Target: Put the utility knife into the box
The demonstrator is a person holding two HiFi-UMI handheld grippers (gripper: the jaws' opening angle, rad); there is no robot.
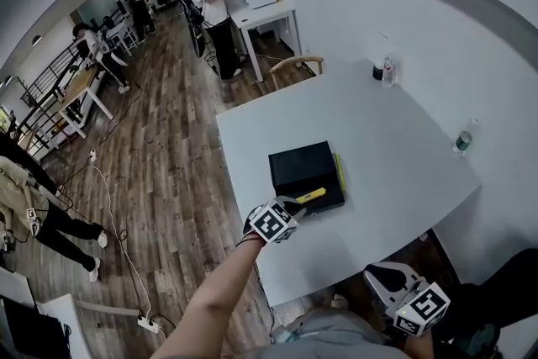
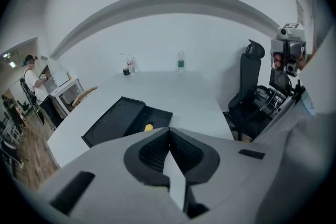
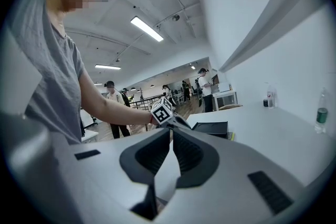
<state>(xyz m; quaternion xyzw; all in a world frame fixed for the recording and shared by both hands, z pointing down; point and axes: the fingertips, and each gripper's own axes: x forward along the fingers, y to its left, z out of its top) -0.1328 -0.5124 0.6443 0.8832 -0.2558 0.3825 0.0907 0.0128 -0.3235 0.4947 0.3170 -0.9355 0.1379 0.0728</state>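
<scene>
The utility knife point(image 1: 311, 195) lies inside the box point(image 1: 298, 166), just ahead of the left tool point(image 1: 294, 206). That tool and the right tool point(image 3: 171, 132) are both closed and empty. The task looks finished.

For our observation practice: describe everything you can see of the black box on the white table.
The black box looks matte, flat and rectangular, lying open on the white table toward its left edge. In the left gripper view what seems its rimmed lid lies beside a shallow tray. A yellow utility knife rests in that tray; a yellow-green strip shows along its right side.
</scene>
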